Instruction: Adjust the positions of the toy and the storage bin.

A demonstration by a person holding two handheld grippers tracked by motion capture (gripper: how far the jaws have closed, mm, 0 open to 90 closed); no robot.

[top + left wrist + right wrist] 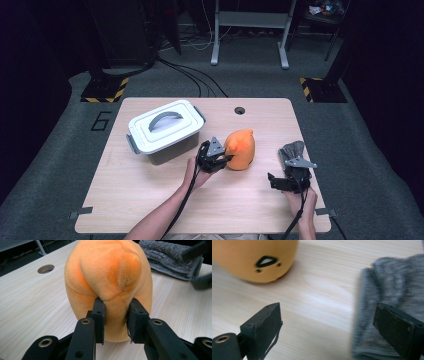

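An orange plush toy (240, 149) rests on the wooden table (150, 200) near its middle. My left gripper (216, 159) is at the toy's left side, and the left gripper view has its jaws shut on a fold of the orange plush toy (110, 277). A folded grey towel (291, 150) lies to the right. My right gripper (281, 181) sits just in front of that towel, open, with bare table between its pads (265, 325). The grey towel (392, 290) lies by its right jaw, and the orange plush toy (254, 257) shows at top left.
A white lidded storage box (165, 129) with a grey handle stands at the table's left, close behind my left hand. A round cable hole (239, 110) is near the far edge. The towel (172, 257) lies beyond the toy in the left gripper view.
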